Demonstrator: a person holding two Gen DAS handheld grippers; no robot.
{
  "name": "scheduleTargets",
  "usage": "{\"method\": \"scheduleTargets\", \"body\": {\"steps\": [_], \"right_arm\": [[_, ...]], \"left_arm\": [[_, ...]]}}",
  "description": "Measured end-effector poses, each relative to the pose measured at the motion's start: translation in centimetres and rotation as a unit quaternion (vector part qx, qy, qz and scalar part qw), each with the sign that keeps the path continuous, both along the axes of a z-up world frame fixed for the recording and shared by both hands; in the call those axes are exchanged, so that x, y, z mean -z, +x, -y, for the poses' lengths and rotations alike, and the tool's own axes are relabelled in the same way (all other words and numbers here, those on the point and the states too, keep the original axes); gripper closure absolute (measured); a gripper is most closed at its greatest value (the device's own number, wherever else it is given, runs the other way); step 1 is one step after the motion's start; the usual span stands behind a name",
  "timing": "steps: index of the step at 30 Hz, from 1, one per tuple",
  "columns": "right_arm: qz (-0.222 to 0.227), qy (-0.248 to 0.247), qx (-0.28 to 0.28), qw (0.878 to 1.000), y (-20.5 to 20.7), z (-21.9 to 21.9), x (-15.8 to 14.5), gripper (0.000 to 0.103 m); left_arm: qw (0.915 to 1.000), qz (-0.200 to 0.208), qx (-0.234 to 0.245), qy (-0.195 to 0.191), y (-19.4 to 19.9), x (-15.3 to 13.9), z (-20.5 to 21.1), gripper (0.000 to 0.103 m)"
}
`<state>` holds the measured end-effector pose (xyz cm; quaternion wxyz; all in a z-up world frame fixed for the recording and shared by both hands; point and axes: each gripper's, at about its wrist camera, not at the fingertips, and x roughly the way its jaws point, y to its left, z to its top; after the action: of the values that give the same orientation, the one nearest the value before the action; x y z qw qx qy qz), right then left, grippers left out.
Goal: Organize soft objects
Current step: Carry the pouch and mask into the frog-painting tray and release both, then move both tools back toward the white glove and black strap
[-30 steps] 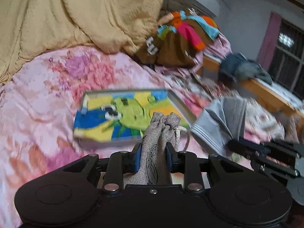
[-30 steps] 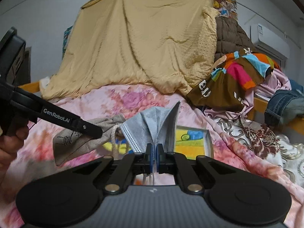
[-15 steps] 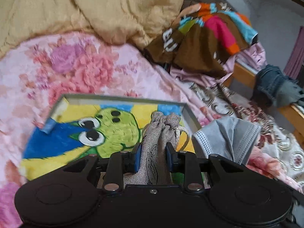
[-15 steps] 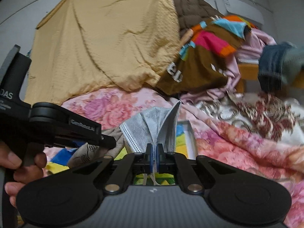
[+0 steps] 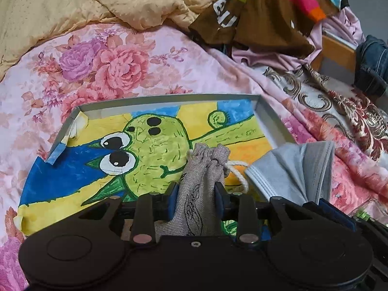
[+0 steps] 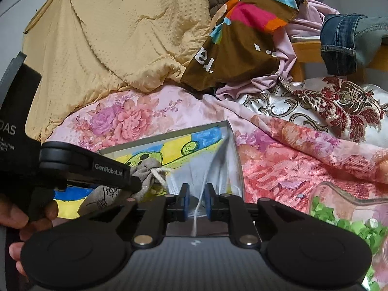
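Soft, even indoor light, no hard shadows; fisheye bending and dark corners (slight blur throughout).

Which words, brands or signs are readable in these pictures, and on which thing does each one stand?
"GenRobot.AI": on the left gripper, along its arm.
"DAS": cut off, on the left gripper's body; small lines under it are unreadable.
White letters on the brown cloth: folded, only "e" is clear.
Black drawing on the grey pouch: no readable words.

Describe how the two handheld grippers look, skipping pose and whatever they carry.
Both are matte black with twin round discs and silver bolts. The left gripper has blue finger pads, white GenRobot.AI lettering along one finger. The right gripper also has blue pads, plus a grey ribbed body.
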<state>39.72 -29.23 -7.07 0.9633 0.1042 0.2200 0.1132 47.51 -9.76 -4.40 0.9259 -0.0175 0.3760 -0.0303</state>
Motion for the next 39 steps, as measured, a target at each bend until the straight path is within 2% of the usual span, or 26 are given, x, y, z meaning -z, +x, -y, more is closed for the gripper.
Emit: {"method": "scheduleTargets", "body": {"steps": [1, 3, 6, 11, 15, 17, 24, 28, 32, 36, 39], "right_arm": [[0.001, 0.0, 0.001, 1.0, -0.1, 0.0, 0.1, 0.062], [0.004, 0.004, 0.002, 1.0, -0.3, 0.1, 0.0, 0.051], [0.013, 0.0, 0.0, 1.0, -1.0, -0.1, -0.1, 0.042], [0.021, -0.004, 0.0, 1.0, -2.2, -0.3, -0.5, 0.029], [0.028, 0.016, 0.013, 0.999, -4.3, 0.1, -1.2, 0.013], [0.029, 0.024, 0.017, 0.999, -5.2, 0.3, -1.6, 0.011], [0.054, 0.007, 0.021, 0.998, -9.1, 0.2, -4.2, 0.001], [0.072, -0.01, 0.017, 0.997, -11.3, -0.2, -5.3, 0.0], [0.085, -0.016, 0.013, 0.996, -13.3, -0.5, -6.1, 0.0], [0.073, -0.002, 0.015, 0.997, -14.8, -0.4, -6.8, 0.0], [0.063, -0.003, 0.019, 0.998, -15.9, -0.3, -7.1, 0.0]], "left_arm": [[1.0, 0.001, -0.002, 0.001, -0.1, 0.0, -0.1, 0.066], [1.0, 0.003, -0.001, 0.0, -0.3, -0.1, -0.2, 0.055], [1.0, 0.005, -0.005, 0.005, -0.6, -0.3, -0.5, 0.044], [0.9998, 0.017, -0.008, -0.001, -1.8, -1.1, -1.4, 0.038], [0.9994, 0.035, -0.005, 0.003, -3.6, -2.1, -2.1, 0.029], [0.9989, 0.047, -0.002, -0.002, -4.7, -2.7, -2.5, 0.026], [0.9964, 0.081, 0.001, -0.025, -9.6, -4.4, -4.3, 0.016], [0.9952, 0.091, -0.003, -0.035, -12.3, -5.0, -5.3, 0.014], [0.9928, 0.117, -0.012, -0.024, -14.9, -5.7, -6.1, 0.014], [0.9902, 0.139, -0.011, -0.013, -17.3, -6.6, -6.7, 0.011], [0.9886, 0.15, -0.007, -0.012, -19.3, -7.1, -7.0, 0.005]]}}
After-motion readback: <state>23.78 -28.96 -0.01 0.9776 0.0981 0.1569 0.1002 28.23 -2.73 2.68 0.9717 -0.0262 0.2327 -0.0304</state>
